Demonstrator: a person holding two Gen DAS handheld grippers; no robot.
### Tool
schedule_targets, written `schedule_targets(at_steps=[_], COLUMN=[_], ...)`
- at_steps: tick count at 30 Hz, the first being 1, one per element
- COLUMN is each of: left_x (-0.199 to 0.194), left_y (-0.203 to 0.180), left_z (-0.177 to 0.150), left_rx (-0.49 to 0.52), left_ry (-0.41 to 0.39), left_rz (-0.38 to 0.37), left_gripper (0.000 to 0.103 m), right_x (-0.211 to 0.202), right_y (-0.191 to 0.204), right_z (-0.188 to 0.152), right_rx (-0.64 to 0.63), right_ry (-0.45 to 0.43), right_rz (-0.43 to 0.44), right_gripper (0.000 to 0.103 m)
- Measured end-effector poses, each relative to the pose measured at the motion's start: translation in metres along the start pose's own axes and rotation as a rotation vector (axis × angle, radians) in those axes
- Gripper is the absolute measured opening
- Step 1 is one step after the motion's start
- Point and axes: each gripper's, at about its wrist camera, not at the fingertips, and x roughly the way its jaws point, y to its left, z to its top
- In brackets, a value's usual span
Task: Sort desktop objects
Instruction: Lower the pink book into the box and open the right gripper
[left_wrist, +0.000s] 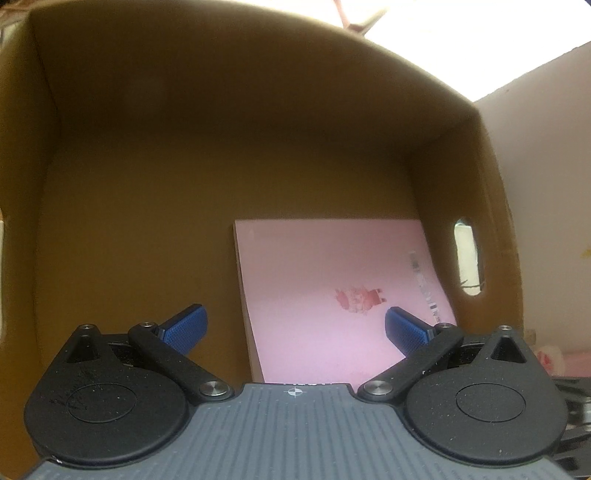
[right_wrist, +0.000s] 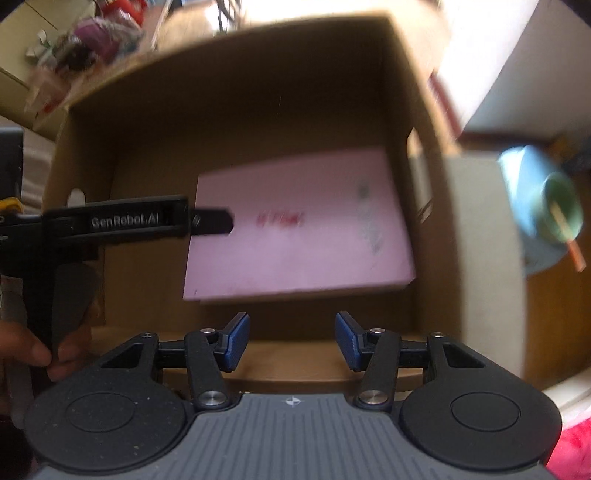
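Note:
A pink book (left_wrist: 332, 295) with a small red picture on its cover lies flat on the floor of a brown cardboard box (left_wrist: 184, 184), against the right wall. My left gripper (left_wrist: 295, 328) is open and empty inside the box, just above the book's near edge. In the right wrist view the same pink book (right_wrist: 295, 229) lies in the box (right_wrist: 258, 92). My right gripper (right_wrist: 291, 339) is open and empty above the box's near rim. The left gripper (right_wrist: 212, 221) reaches in from the left, its tip over the book.
The box has oval handle holes (left_wrist: 467, 258) in its side walls. A blue cup (right_wrist: 543, 210) with a stick in it stands outside the box to the right on a wooden surface. Clutter (right_wrist: 92, 37) lies beyond the box's far left corner.

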Motion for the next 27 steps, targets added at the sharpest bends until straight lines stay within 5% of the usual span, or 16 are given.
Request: schedule_targets(at_steps=[17, 27], left_x=[0.052, 0.067], left_y=[-0.012, -0.016], left_z=[0.016, 0.035], left_rx=[-0.049, -0.053], left_ry=[0.129, 0.099], left_rz=[-0.004, -0.006], left_gripper=[0.103, 0.103], right_x=[0.09, 0.103], right_y=[0.006, -0.008], right_z=[0.034, 0.041], right_rx=[-0.154, -0.117], right_ry=[0.264, 0.249], right_rz=[0.059, 0.085], right_gripper=[0.052, 0.051])
